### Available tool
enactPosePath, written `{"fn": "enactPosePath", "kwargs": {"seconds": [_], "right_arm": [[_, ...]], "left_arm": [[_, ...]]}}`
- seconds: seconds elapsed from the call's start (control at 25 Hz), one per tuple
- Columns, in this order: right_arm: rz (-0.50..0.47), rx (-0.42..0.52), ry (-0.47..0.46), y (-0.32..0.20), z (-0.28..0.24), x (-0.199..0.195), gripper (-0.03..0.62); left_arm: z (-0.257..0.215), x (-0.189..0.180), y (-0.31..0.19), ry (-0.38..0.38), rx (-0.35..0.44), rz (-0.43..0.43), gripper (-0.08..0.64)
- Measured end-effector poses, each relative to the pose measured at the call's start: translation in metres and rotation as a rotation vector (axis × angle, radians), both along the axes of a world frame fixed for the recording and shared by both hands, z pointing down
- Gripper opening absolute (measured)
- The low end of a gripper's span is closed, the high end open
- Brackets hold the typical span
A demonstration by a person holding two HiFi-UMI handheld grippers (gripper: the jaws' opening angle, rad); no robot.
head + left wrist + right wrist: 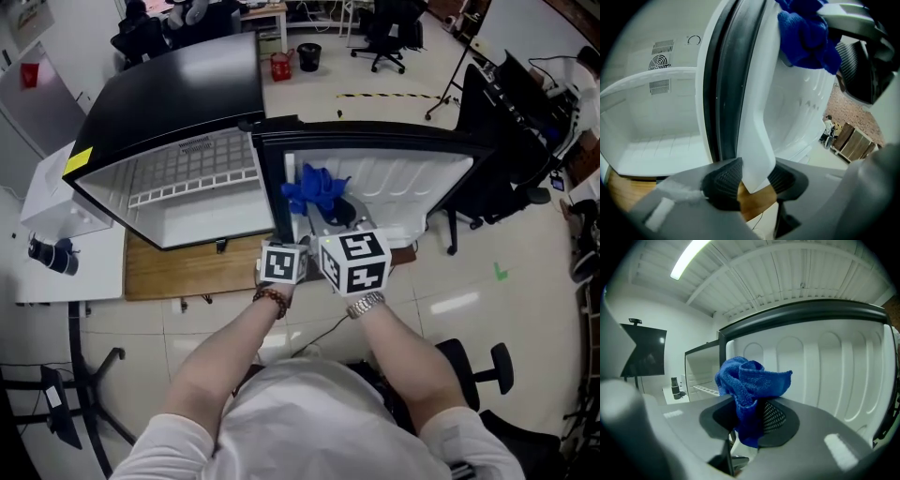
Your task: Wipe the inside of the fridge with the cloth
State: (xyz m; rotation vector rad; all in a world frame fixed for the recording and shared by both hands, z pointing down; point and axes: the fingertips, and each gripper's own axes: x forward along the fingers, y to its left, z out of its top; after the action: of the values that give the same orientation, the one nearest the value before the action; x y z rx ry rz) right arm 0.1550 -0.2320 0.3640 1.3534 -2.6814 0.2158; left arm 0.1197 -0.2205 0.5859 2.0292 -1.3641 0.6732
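A small black fridge [178, 94] stands on a wooden tabletop [178, 272] with its white inside [202, 192] showing and its door [403, 173] swung open to the right. My left gripper [754, 176] is shut on the lower corner of the door's white inner edge [754, 117], and both pads press on it. Beside it, my right gripper [750, 420] is shut on a crumpled blue cloth [750, 380], held up in front of the door's ribbed inner liner [825, 366]. In the head view the cloth [314, 190] sits just right of the door's hinge side.
A white box [56, 202] with a dark object [52, 255] stands left of the fridge. Behind it are a red bucket [280, 66], a black bin [308, 56] and office chairs [384, 37]. A black chair [478, 366] stands at the lower right.
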Motion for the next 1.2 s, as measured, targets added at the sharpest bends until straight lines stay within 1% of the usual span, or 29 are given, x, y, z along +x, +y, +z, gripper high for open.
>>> {"fn": "enactPosePath", "kwargs": {"seconds": [0.24,0.36,0.8,1.2], "right_arm": [[0.027,0.016,0.022,-0.002,0.003,0.02,0.107],[0.067,0.019,0.024,-0.004,0.003,0.041,0.106],[0.239,0.015,0.031,-0.021,0.002,0.138,0.106],[0.359,0.016,0.043,-0.03,0.005,0.203,0.106]], "left_arm": [[-0.009,0.002,-0.005,0.022,0.043,0.011,0.167],[-0.019,0.008,-0.009,0.036,0.077,0.021,0.166],[-0.021,0.009,-0.009,0.031,0.08,0.014,0.166],[-0.02,0.009,-0.008,0.027,0.078,0.011,0.166]]}}
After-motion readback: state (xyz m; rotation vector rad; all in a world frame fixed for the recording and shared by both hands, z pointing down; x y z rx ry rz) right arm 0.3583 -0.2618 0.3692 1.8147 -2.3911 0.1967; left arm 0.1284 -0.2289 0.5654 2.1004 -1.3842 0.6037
